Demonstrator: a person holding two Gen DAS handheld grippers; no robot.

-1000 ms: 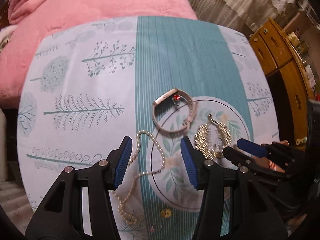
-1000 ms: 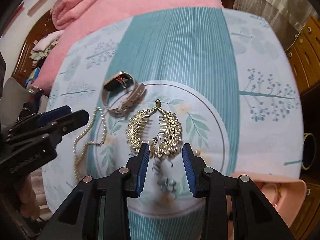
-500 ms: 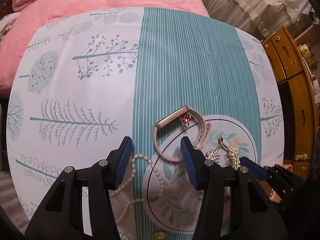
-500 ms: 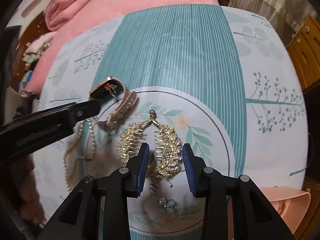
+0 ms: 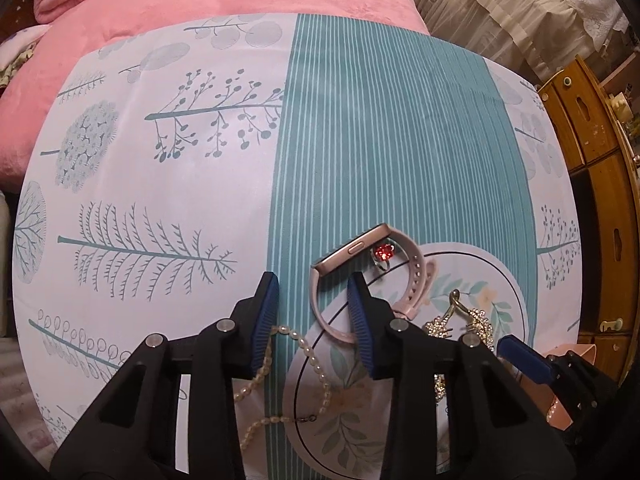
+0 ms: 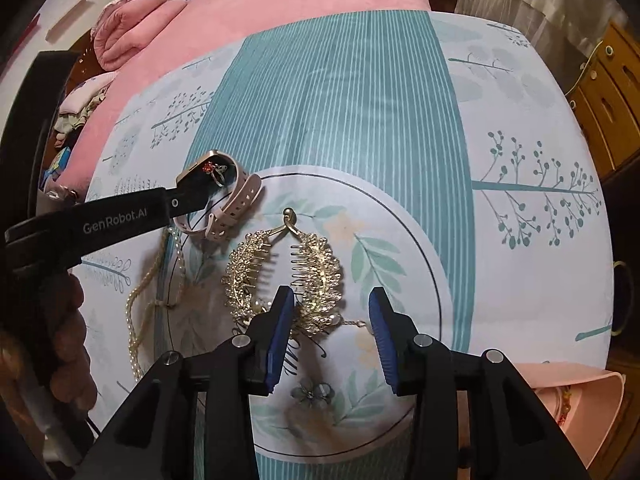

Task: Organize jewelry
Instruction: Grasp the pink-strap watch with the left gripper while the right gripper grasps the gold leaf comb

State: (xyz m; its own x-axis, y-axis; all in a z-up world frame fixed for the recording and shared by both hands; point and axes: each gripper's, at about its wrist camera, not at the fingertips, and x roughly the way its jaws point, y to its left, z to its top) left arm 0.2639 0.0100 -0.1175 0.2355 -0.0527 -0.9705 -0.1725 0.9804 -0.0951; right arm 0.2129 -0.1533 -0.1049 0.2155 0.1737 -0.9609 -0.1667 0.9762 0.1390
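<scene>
A pink-strapped smartwatch [image 5: 404,276] lies on the patterned cloth with a red-stone ring [image 5: 383,254] inside its loop; both also show in the right wrist view, the watch [image 6: 236,200] and the ring [image 6: 214,170]. My left gripper [image 5: 313,294] is open, its right finger inside the watch loop. A pearl necklace [image 5: 296,338] lies under it. A gold rhinestone hair comb [image 6: 316,264] lies on the printed circle. My right gripper [image 6: 330,308] is open and empty, just over the comb's near end. A small flower piece [image 6: 312,392] lies below it.
A pink tray [image 6: 580,408] holding some jewelry sits at the near right. A pink blanket [image 5: 200,0] lies beyond the cloth. Wooden drawers [image 5: 600,160] stand to the right.
My left gripper has moved forward to the watch, so its right finger now sits inside the strap loop. My right gripper has opened wider over the gold comb.
</scene>
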